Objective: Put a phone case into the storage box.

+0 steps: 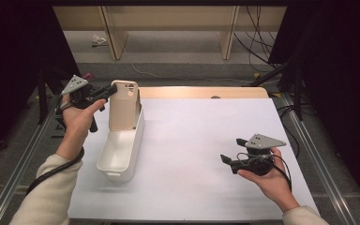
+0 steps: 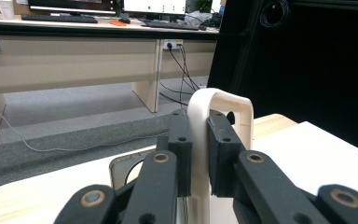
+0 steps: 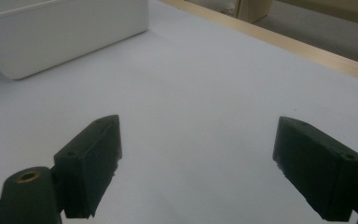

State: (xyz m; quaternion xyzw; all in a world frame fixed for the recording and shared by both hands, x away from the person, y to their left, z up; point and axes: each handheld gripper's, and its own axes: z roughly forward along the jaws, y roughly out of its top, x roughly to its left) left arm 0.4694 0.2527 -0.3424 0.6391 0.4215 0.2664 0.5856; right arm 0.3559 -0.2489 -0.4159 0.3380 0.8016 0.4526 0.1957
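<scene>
A beige phone case (image 1: 123,105) stands upright at the far end of a white bin (image 1: 117,174), its camera cutout at the top. My left gripper (image 1: 112,89) is shut on the case's upper left edge. In the left gripper view both black pads clamp the case's rim (image 2: 200,116), and a second gold-edged flat item (image 2: 123,168) shows low behind the jaws. My right gripper (image 1: 231,150) rests in a hand at the right of the white table (image 1: 192,140). It is open, with only bare table surface between its fingers (image 3: 198,158). The bin's wall (image 3: 65,32) lies ahead of it.
The table's wooden far edge (image 1: 201,92) runs behind the white sheet. Metal rails (image 1: 309,140) flank the table. Beyond are wooden desk legs (image 1: 115,37) and loose cables (image 1: 258,42) on a grey floor.
</scene>
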